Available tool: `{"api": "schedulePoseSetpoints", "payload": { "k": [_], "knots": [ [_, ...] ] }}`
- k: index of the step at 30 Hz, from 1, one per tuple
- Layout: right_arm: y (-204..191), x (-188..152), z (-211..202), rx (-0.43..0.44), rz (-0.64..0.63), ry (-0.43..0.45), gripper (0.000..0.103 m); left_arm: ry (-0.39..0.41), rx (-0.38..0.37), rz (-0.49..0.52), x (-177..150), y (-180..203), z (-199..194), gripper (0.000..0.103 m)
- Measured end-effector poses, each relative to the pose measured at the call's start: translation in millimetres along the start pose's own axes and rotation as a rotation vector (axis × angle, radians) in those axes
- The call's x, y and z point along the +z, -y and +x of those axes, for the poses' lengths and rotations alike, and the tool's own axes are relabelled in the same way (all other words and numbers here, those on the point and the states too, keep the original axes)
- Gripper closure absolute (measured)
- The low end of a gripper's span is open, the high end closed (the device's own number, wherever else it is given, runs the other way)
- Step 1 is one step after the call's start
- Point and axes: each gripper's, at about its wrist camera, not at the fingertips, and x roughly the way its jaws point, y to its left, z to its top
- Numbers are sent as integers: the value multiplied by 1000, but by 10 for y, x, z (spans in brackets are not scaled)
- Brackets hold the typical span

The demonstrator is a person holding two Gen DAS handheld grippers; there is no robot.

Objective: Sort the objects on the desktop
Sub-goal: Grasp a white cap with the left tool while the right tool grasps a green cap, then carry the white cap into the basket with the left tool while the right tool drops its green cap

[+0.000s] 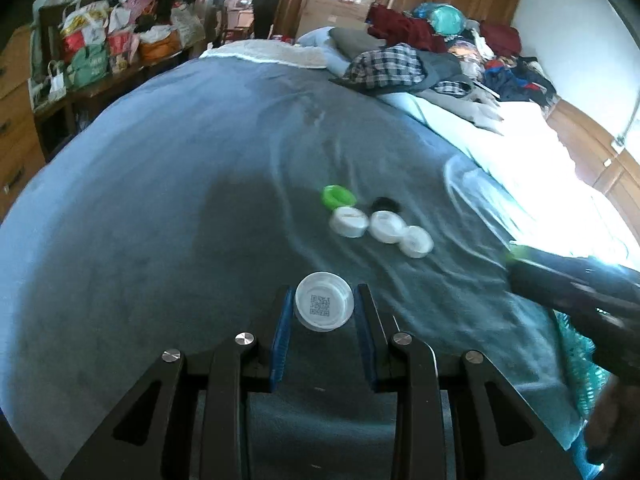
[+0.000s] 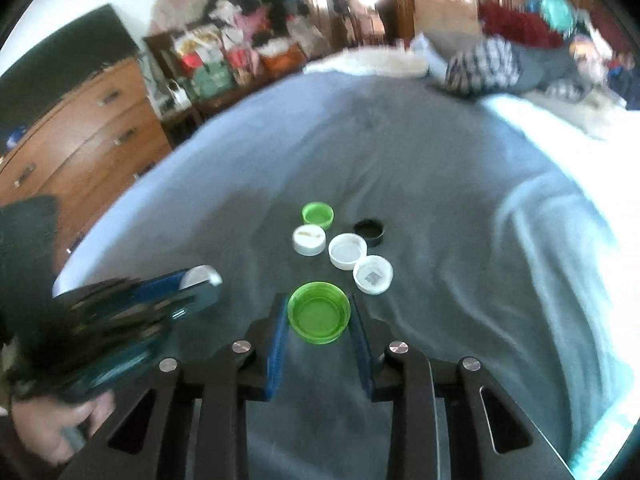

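My left gripper (image 1: 324, 300) is shut on a white bottle cap (image 1: 324, 306) with a QR code inside, held above the grey-blue bedspread (image 1: 160, 200). My right gripper (image 2: 319, 309) is shut on a green cap (image 2: 319, 312), open side up. Ahead lie a small green cap (image 2: 317, 214), a black cap (image 2: 369, 231) and three white caps (image 2: 347, 251) clustered together; the cluster also shows in the left wrist view (image 1: 384, 226). The left gripper appears blurred at the left of the right wrist view (image 2: 192, 288).
A wooden dresser (image 2: 80, 132) stands to the left of the bed. Piled clothes (image 1: 420, 60) lie at the bed's far right. Bags and clutter (image 1: 112, 40) fill a shelf at the back left. A turquoise mesh item (image 1: 576, 360) lies at the right edge.
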Motion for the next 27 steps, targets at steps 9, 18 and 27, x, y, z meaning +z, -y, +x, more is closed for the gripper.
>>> {"api": "schedulePoseSetpoints", "payload": {
  "k": [9, 18, 27],
  "knots": [
    [320, -437, -1344, -121, 24, 91, 71, -5, -35, 166, 24, 1073, -412, 77],
    [931, -854, -2202, -240, 168, 175, 70, 36, -65, 463, 19, 2543, -662, 77],
    [1431, -1234, -2731, -317, 278, 227, 70, 41, -80, 589, -14, 3365, -635, 77]
  ]
}}
